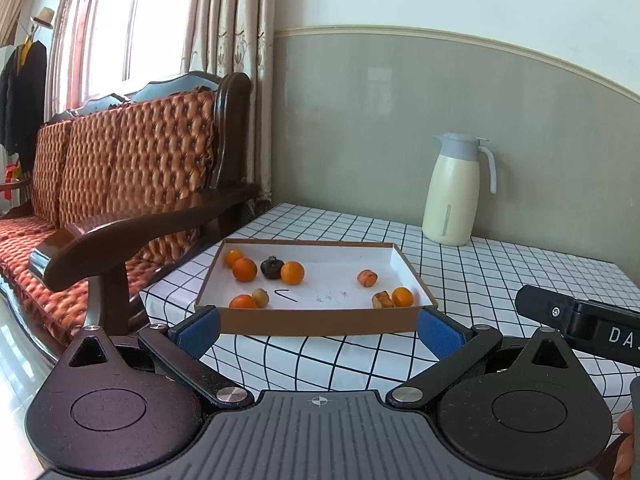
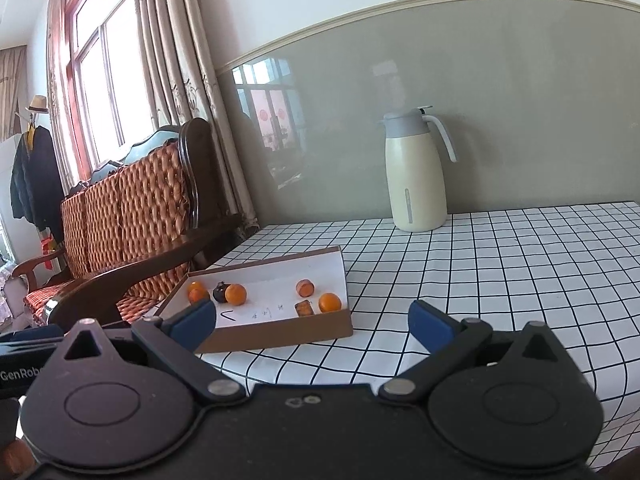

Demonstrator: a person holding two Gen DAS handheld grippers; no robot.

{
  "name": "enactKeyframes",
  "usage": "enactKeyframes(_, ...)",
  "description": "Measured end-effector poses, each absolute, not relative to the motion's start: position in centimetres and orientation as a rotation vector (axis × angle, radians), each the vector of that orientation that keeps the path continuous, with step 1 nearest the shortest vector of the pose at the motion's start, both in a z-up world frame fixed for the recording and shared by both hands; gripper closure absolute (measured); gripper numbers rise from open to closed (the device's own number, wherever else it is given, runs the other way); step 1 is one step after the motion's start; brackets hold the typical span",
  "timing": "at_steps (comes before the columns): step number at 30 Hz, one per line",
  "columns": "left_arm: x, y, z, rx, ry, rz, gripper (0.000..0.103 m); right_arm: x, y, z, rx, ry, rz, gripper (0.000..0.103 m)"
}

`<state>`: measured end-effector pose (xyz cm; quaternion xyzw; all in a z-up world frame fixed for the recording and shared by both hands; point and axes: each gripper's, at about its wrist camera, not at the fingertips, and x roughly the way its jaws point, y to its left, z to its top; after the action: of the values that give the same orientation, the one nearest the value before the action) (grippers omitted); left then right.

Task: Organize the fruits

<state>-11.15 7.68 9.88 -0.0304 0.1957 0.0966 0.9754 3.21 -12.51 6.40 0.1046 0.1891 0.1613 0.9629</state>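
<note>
Hidden: your right gripper's near finger (image 2: 192,322) covered the box's near-left corner, so the fruit there showed only from the left wrist view.
Hard to read: pen marks on the box floor were too small to make out.
Edges: the cardboard box (image 1: 320,322) sat at the table's left edge, beside the sofa arm (image 1: 132,236).
Open room: bare checked tablecloth (image 2: 500,264) stretched right of the box to the thermos jug (image 2: 416,176) by the wall.
Box contents: oranges (image 1: 245,270) and a dark fruit (image 1: 273,268) lay left; brownish pieces (image 1: 367,278) and one orange right.
Left gripper (image 1: 320,330): you held it spread wide, holding nothing, short of the box.
Right gripper (image 2: 312,326): likewise wide apart, holding nothing.
</note>
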Motion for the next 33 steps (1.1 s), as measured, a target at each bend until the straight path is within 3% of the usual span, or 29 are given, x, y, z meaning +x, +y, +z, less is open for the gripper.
enactKeyframes(33, -11.07, 7.77, 9.49, -0.079, 0.393, 0.176, 0.000, 3.19, -12.46, 5.97, 0.215, 0.392, 0.326, 0.006)
